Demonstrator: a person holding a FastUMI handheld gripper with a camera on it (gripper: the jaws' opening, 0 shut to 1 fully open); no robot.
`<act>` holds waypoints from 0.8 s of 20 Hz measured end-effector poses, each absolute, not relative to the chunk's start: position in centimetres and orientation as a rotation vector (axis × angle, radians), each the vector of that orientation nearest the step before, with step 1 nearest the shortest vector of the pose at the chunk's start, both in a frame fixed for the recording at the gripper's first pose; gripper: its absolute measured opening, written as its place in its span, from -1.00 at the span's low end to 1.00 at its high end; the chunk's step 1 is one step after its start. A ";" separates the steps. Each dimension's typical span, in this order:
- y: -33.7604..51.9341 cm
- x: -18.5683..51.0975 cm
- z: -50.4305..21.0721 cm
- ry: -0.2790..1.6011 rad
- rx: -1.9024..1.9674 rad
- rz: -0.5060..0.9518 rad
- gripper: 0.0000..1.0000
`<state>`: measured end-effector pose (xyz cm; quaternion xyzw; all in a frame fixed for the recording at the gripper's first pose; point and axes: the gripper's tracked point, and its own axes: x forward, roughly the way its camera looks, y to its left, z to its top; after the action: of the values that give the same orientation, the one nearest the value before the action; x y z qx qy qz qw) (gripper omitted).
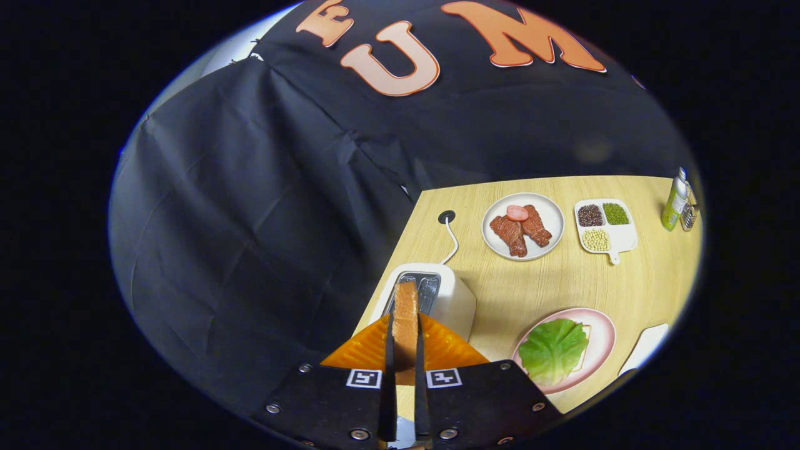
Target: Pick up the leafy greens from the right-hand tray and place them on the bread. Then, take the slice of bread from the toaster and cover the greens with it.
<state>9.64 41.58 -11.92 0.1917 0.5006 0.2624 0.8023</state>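
Gripper (404, 350) pinching bread slice (405, 315) edge-on above toaster (437, 297); risks slipping or tilting off-centre en route to lettuce (553, 350) right of toaster.

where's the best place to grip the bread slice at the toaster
On its two flat faces near the upper edge, coming from above. The bread slice stands upright on edge over the toaster slot, so only its top is free. The gripper has it that way now, jaws pressed on both faces.

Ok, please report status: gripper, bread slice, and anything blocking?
Gripper shut on bread slice, held on edge above toaster. Greens already on pink plate. Nothing in the way.
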 end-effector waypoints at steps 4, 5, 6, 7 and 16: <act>38.6 8.7 -13.4 1.077 0.429 0.557 -0.77; 37.8 8.7 -13.8 1.078 0.442 0.547 -0.76; 36.9 8.5 -14.4 1.086 0.452 0.544 -0.77; 36.2 8.3 -15.0 1.089 0.467 0.536 -0.77; 31.3 6.8 -20.5 1.127 0.524 0.521 -0.76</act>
<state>6.76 31.32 -20.52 0.2426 0.5219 0.2414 0.7813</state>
